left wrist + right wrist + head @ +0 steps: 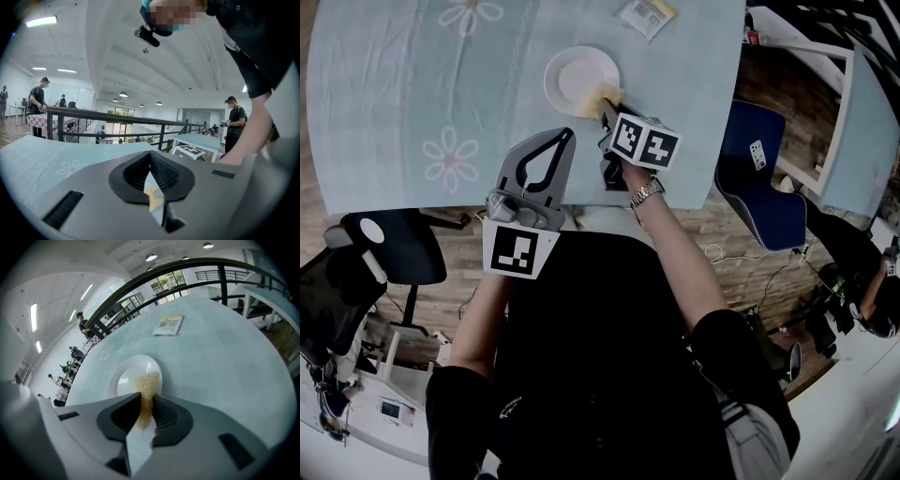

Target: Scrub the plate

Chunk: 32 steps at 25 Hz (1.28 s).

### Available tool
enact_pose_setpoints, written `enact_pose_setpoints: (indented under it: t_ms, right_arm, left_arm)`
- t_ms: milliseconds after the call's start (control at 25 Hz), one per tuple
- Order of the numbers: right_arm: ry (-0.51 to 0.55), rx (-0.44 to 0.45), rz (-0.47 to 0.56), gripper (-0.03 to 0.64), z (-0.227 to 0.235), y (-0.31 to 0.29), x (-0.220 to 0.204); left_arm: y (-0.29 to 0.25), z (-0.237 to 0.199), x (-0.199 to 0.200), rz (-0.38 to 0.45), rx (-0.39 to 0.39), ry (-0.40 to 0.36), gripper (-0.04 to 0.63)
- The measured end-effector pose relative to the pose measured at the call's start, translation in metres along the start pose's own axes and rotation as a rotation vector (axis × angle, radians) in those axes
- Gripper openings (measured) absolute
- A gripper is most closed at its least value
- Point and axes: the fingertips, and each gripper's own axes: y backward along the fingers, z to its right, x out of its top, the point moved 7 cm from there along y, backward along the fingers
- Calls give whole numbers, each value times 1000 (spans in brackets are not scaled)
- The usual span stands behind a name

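Here the right gripper [146, 401] pinches a yellow sponge [149, 380] at the near edge of the white plate [124, 378], just past its jaws. The left gripper [150, 157] is squeezed together, holding nothing, left of and behind the right one. A packet [168, 325] lies farther ahead on the blue table [225, 362]. A railing [140, 280] and people [80, 322] stand beyond.

I saw a round white plate [574, 77] lying flat on the pale blue tablecloth [412, 94], toward the table edge nearest me. Its shallow well looked smooth and glossy, bare on the left half. A yellowish-tan scrub sponge [608, 95] with a coarse, grainy face rested on the plate's right part and reached across the rim there. The sponge's near end was pinched between the jaws of my right gripper [146, 401].
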Motion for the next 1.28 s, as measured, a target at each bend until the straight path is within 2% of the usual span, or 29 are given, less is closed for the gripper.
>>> enact_pose_setpoints:
  t_ms: [520, 680, 1080, 1280]
  right_arm:
    - [-24, -30, 52, 63, 23, 19, 6]
    - [-34, -66, 62, 63, 30, 25, 4]
    - [-92, -125, 85, 61, 69, 60, -14]
    - [-83, -106, 109, 61, 66, 85, -25]
  left_arm:
    - [-2, 20, 5, 3, -16, -29, 13]
    - [0, 25, 3, 11, -19, -24, 13]
    - [2, 56, 4, 30, -63, -58, 14]
    - [8, 74, 7, 42, -104, -93, 14]
